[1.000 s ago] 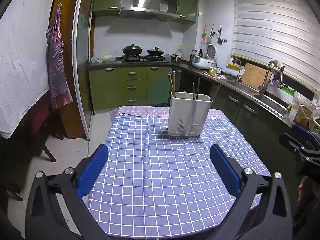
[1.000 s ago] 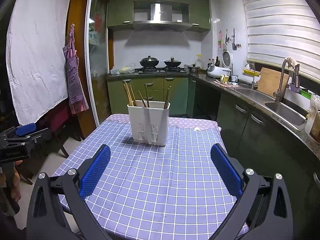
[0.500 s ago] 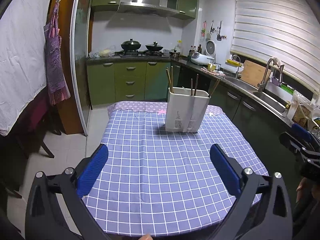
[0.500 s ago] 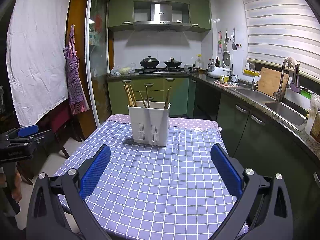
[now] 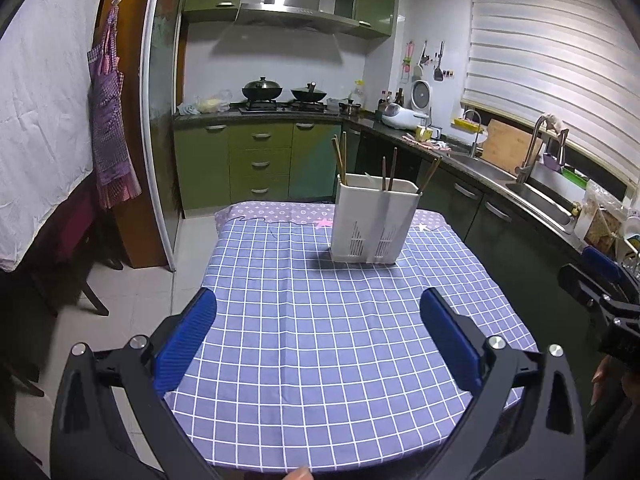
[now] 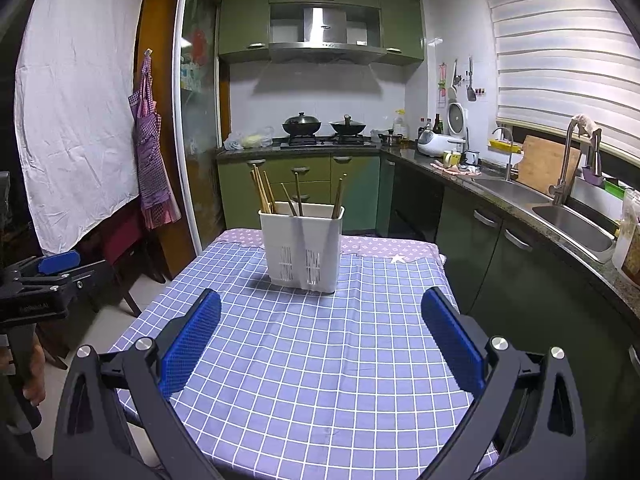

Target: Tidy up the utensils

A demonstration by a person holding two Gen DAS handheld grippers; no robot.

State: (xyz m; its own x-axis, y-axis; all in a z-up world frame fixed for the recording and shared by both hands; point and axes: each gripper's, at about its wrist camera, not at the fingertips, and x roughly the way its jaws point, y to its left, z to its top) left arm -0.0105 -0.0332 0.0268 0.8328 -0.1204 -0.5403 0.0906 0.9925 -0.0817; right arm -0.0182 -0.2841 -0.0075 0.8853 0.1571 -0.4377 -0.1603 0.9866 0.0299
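Observation:
A white two-compartment utensil holder (image 5: 374, 220) stands upright at the far end of the table, also in the right wrist view (image 6: 303, 249). Several wooden chopsticks (image 5: 341, 156) (image 6: 262, 190) stand in it, some in each compartment. My left gripper (image 5: 320, 334) is open and empty, held above the near end of the table, well short of the holder. My right gripper (image 6: 320, 338) is open and empty, also over the near part of the table. Each gripper shows at the edge of the other's view: the right one (image 5: 600, 280), the left one (image 6: 48, 276).
The table carries a blue checked cloth (image 5: 340, 340) over a purple patterned one (image 6: 376, 245). Green cabinets and a counter with a sink (image 6: 572, 216) run along the right. A stove with two woks (image 5: 280, 92) is at the back. A chair (image 6: 120, 248) stands left.
The left gripper has drawn back and risen a little, so the holder looks smaller and more of the table edge shows. The right gripper has barely moved. Both stay open.

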